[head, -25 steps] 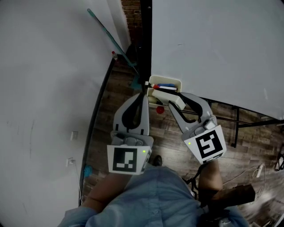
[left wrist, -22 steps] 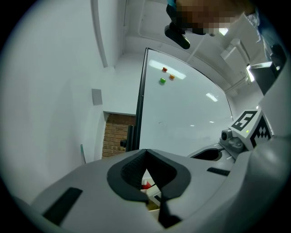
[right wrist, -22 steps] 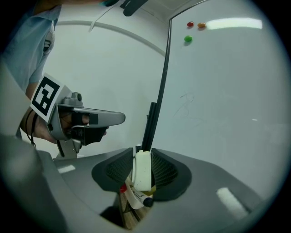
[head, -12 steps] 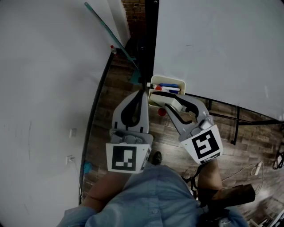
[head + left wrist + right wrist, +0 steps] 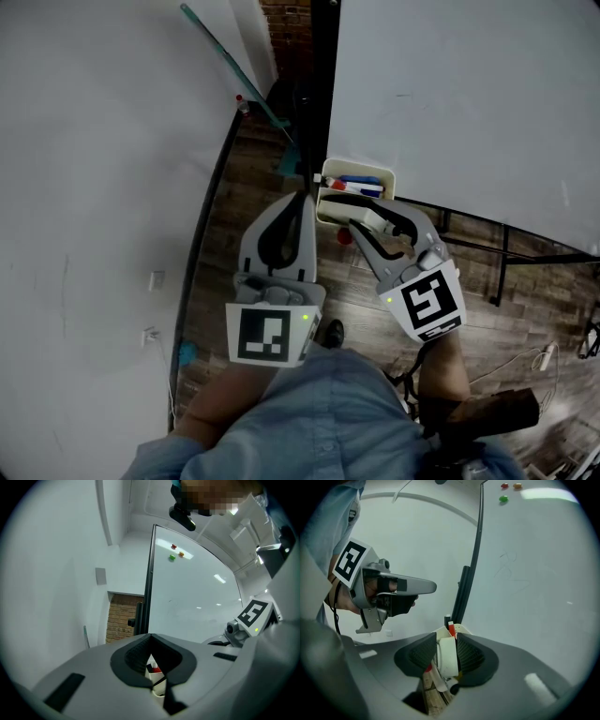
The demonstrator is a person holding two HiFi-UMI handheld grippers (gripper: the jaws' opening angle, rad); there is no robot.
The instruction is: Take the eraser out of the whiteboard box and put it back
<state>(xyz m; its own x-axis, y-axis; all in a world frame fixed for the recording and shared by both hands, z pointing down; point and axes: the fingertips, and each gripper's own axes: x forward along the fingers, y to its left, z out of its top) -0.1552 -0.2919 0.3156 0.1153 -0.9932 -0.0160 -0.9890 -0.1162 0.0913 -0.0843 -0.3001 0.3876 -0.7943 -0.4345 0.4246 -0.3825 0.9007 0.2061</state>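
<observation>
The white whiteboard box [image 5: 386,180] hangs at the whiteboard's lower left corner with blue and red markers in it. My right gripper [image 5: 367,214] is at the box's near edge with the white eraser [image 5: 375,222] between its jaws. In the right gripper view the eraser [image 5: 446,658] stands upright against the right pad [image 5: 468,656], with a slim gap at the left pad. This gripper [image 5: 446,639] has just been opening. My left gripper [image 5: 303,197] is shut and empty, its tip beside the box's left side. The box [image 5: 157,682] shows through its jaws [image 5: 151,637].
The whiteboard [image 5: 469,103] fills the right, with a dark frame post [image 5: 314,94] at its left edge. A white wall [image 5: 94,141] is on the left. A teal-handled tool [image 5: 234,70] leans there. Wooden floor [image 5: 253,187] lies below. Dark stand legs [image 5: 506,258] lie at the right.
My right gripper has sunk a little and brought the eraser closer to the box's near edge. The left gripper has stayed where it was.
</observation>
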